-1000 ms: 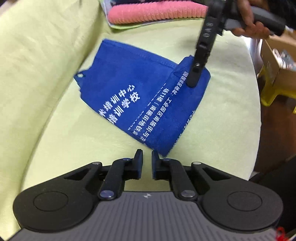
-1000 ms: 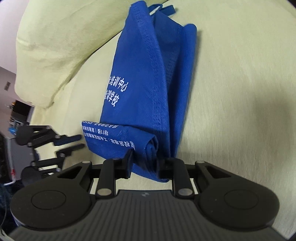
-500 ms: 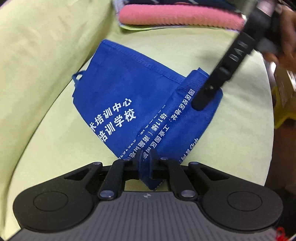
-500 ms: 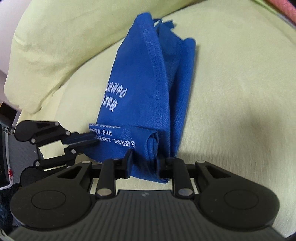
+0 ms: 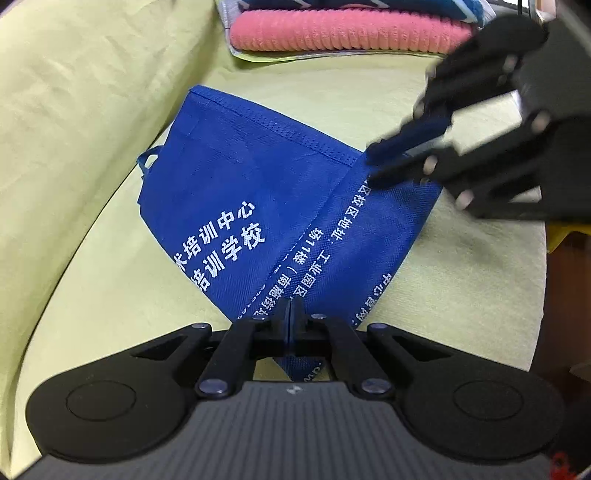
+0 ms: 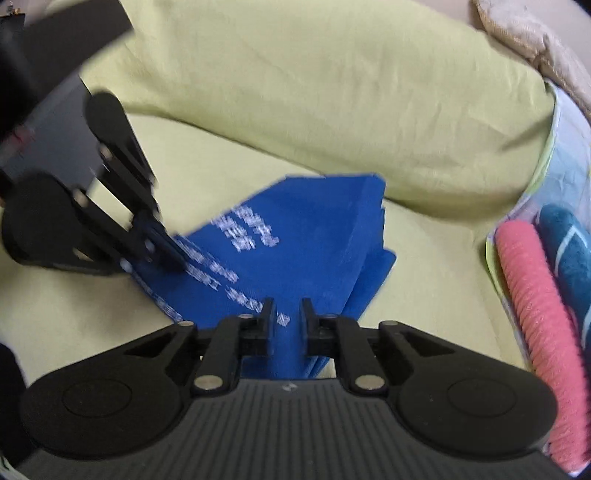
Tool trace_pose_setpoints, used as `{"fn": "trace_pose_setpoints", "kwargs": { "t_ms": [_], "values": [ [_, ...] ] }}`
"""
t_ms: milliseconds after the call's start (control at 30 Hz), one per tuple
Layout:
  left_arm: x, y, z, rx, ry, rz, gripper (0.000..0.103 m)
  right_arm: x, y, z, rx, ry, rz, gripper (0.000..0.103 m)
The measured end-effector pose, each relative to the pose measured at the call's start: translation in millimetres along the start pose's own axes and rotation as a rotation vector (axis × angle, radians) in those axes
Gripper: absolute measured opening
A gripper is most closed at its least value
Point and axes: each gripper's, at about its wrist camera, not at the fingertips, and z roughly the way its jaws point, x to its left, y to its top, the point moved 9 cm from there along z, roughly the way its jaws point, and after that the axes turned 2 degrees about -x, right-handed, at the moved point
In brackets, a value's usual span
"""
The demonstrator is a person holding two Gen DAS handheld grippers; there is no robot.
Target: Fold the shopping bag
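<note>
Since a second ago the left gripper (image 5: 290,314) has slid in from just short of the bag's near corner and closed its fingers flat on that corner, while the right gripper (image 6: 286,314) has swung round and rolled a lot, so its camera now faces the sofa's back cushion (image 6: 332,92) instead of looking along the seat. Its jaws have just been closing, with a bunched fold of blue fabric standing between them; the pads look to be pinching it, though motion blur makes that a bit hard to call. That blue non-woven shopping bag (image 5: 258,206) lies partly folded on the yellow-green sofa seat (image 5: 461,277), roughly mid-seat and close to the back cushion, with a flap of printed white text turned over on top and a handle loop (image 5: 147,162) poking out toward the cushion. A pink ribbed towel (image 5: 351,31) sits on a stack at the seat's far end, well clear of the bag. This stuff looks light, floppy and a little springy, so creases probably won't hold unless pressed down. Best bet is gripping at corners and stitched hems, where several layers stack up and slide less.
</note>
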Motion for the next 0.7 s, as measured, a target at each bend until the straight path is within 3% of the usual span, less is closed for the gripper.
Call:
{"fn": "trace_pose_setpoints", "kwargs": {
  "t_ms": [300, 567, 633, 700],
  "values": [
    [4.6, -0.4, 4.1, 0.002, 0.005, -0.026, 0.0, -24.0, -7.2, 22.3, 0.094, 0.088, 0.169, 0.009],
    [3.5, -0.7, 2.6, 0.001, 0.033, -0.035, 0.0, -21.5, -11.3, 20.0, 0.08, 0.077, 0.204, 0.009],
    [1.4, -1.1, -1.1, -0.005, 0.054, -0.007, 0.0, -21.7, -11.7, 21.4, 0.078, 0.079, 0.205, 0.009],
    [-4.3, -4.6, -10.0, -0.031, 0.106, 0.084, 0.004, -22.8, -11.8, 21.2, 0.076, 0.085, 0.214, 0.009]
  ]
}}
